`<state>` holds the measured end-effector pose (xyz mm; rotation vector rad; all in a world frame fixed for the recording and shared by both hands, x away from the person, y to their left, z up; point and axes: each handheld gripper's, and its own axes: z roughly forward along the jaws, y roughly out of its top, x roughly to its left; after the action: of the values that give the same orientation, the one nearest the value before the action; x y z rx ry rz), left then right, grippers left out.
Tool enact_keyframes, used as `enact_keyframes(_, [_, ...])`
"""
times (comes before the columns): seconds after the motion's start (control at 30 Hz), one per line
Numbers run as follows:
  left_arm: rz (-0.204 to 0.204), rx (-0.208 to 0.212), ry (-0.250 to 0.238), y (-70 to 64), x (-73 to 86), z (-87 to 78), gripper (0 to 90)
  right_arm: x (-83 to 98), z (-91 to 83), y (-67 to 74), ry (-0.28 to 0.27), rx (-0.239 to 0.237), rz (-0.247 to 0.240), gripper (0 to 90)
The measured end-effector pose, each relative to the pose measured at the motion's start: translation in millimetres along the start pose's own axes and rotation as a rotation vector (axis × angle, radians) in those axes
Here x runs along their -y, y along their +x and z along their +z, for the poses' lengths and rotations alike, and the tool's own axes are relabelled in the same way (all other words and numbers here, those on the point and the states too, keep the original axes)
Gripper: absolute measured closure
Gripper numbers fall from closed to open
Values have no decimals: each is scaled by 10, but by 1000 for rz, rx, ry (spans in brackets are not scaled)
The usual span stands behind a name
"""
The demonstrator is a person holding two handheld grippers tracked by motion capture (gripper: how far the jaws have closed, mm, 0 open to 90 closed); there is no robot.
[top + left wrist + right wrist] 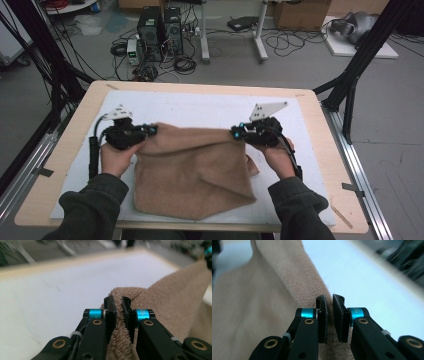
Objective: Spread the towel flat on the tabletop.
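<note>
A tan towel (192, 167) hangs stretched between my two grippers above the white mat (200, 107); its lower part lies rumpled on the mat toward the front. My left gripper (151, 130) is shut on the towel's upper left corner, and its own view shows the terry cloth (175, 297) pinched between the black jaws. My right gripper (235, 132) is shut on the upper right corner, where the towel edge (274, 290) runs down between its jaws. The top edge of the towel is taut from one gripper to the other.
The wooden table (320, 130) frames the mat. Black frame struts (357, 65) rise at both sides. Computer towers (160, 30), cables and a cardboard box (300, 12) sit on the floor beyond the far edge.
</note>
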<state>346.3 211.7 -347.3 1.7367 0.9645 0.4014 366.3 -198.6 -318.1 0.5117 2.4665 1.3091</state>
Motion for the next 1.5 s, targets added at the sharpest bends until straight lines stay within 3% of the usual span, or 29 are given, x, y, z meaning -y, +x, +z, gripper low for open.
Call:
enact_keyframes(0.07, [16, -40, -78, -24, -104, -100, 833, -175, -27, 23, -16, 60, -64, 826])
enact_keyframes(0.1, [34, -50, -78, -42, -114, -118, 833, -175, -27, 23, -16, 60, -64, 826])
enact_keyframes(0.13, [48, -51, -46, -56, -93, -124, 831, -216, -25, 48, -9, 63, -77, 824])
enact_keyframes(0.2, [70, -25, 35, -69, 50, -120, 827, -112, 26, 163, 47, 11, -91, 822])
enact_keyframes(0.27, [71, 17, 106, -90, 278, -115, 825, 87, 72, 272, 85, -54, -77, 823])
enact_keyframes(0.3, [69, 53, 187, -110, 477, -87, 824, 193, 109, 331, 113, -81, -63, 823])
enact_keyframes(0.33, [69, 53, 187, -110, 477, -87, 824, 193, 109, 331, 113, -81, -63, 823])
enact_keyframes(0.37, [70, 65, 230, -150, 616, -64, 823, 411, 181, 478, 147, -129, -58, 825])
enact_keyframes(0.4, [87, 66, 262, -177, 713, -49, 823, 519, 220, 544, 167, -153, -46, 826])
enact_keyframes(0.43, [81, 72, 287, -190, 798, -39, 823, 519, 220, 544, 167, -153, -46, 826])
enact_keyframes(0.5, [73, 81, 305, -207, 930, -26, 818, 702, 274, 676, 192, -181, -33, 826])
enact_keyframes(0.57, [67, 93, 315, -201, 999, -10, 804, 827, 242, 742, 155, -201, 12, 823])
enact_keyframes(0.67, [82, 93, 331, -218, 1008, 26, 808, 790, 209, 744, 154, -223, 13, 768])
enact_keyframes(0.73, [81, 102, 340, -194, 1007, 40, 810, 627, 117, 700, 102, -250, -3, 707])
enact_keyframes(0.77, [74, 106, 342, -180, 1011, 43, 810, 627, 117, 700, 102, -250, -3, 707])
enact_keyframes(0.87, [77, 107, 340, -180, 1014, 43, 810, 455, 8, 570, 66, -187, -20, 644])
enact_keyframes(0.97, [81, 111, 341, -182, 1002, 32, 796, 408, 13, 372, 76, -98, 7, 586])
enact_keyframes(1.03, [67, 115, 321, -179, 974, 3, 702, 479, 119, 261, 123, -76, 56, 532])
enact_keyframes(1.07, [62, 115, 305, -176, 948, -24, 591, 608, 243, 196, 168, -81, 95, 530])
enact_keyframes(1.1, [60, 118, 287, -167, 912, -58, 591, 608, 243, 196, 168, -81, 95, 530])
enact_keyframes(1.17, [60, 107, 257, -156, 812, -105, 495, 809, 381, 172, 203, -123, 159, 600])
enact_keyframes(1.27, [65, 80, 244, -102, 662, -108, 440, 911, 413, 219, 178, -159, 178, 756])
enact_keyframes(1.3, [63, 70, 247, -82, 632, -80, 440, 911, 413, 219, 178, -159, 178, 756])
enact_keyframes(1.37, [43, 69, 272, -41, 623, 23, 427, 908, 397, 252, 171, -161, 142, 816])
enact_keyframes(1.43, [45, 72, 344, -24, 663, 168, 440, 891, 375, 261, 173, -161, 126, 833])
enact_keyframes(1.5, [77, 75, 430, -38, 728, 301, 640, 836, 292, 255, 161, -151, 113, 840])
